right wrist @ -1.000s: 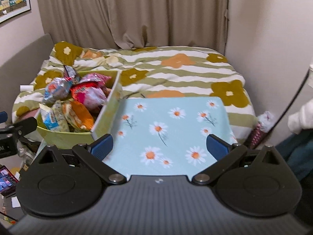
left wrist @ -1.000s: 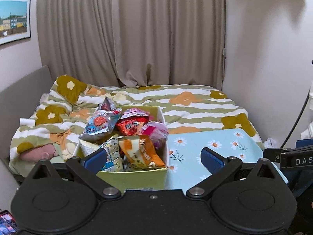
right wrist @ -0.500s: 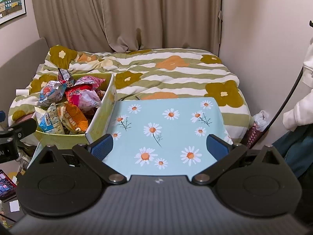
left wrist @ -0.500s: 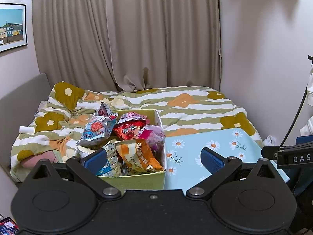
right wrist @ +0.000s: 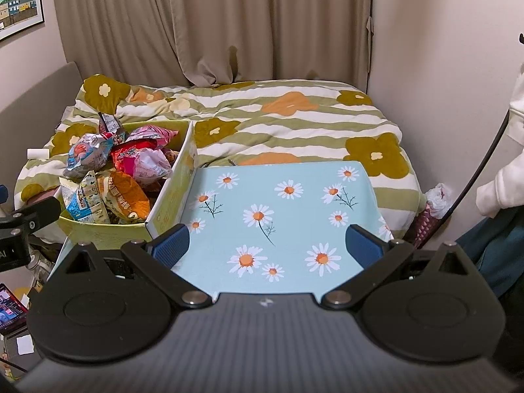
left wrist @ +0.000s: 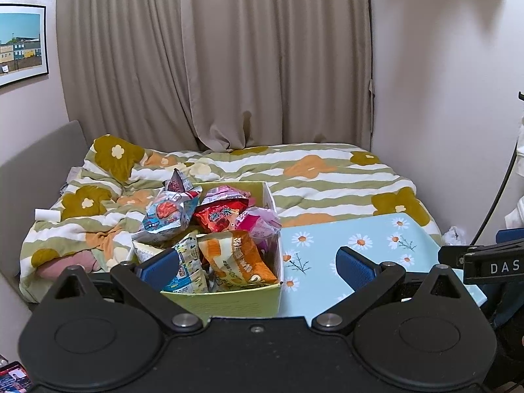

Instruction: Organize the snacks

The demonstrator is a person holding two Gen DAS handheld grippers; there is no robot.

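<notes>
A yellow-green box (left wrist: 229, 298) heaped with snack bags sits at the left end of a pale blue worktop (right wrist: 294, 209) printed with daisies, which stands just in front of a bed (right wrist: 294, 114) under a green-striped, flowered quilt. The left tool (left wrist: 257, 263) hangs in the air in front of the box, its blue-padded jaws spread wide and gripping nothing; through the gap I see an orange bag (left wrist: 239, 255) at the front of the pile, a red bag (left wrist: 219, 217) behind it, a silvery blue one (left wrist: 163, 216) riding high on the left and a pink one (left wrist: 258, 222) against the right wall of the box. The right tool (right wrist: 268, 244) is held over the bare stretch of the worktop to the right of the box, jaws likewise wide apart and empty. From that side the box's right wall leans outward over the cloth. Beige curtains (left wrist: 213, 65) hang behind the bed, a framed picture (left wrist: 19, 42) is on the left wall, and a white sleeve (right wrist: 504, 183) shows at the far right edge.
</notes>
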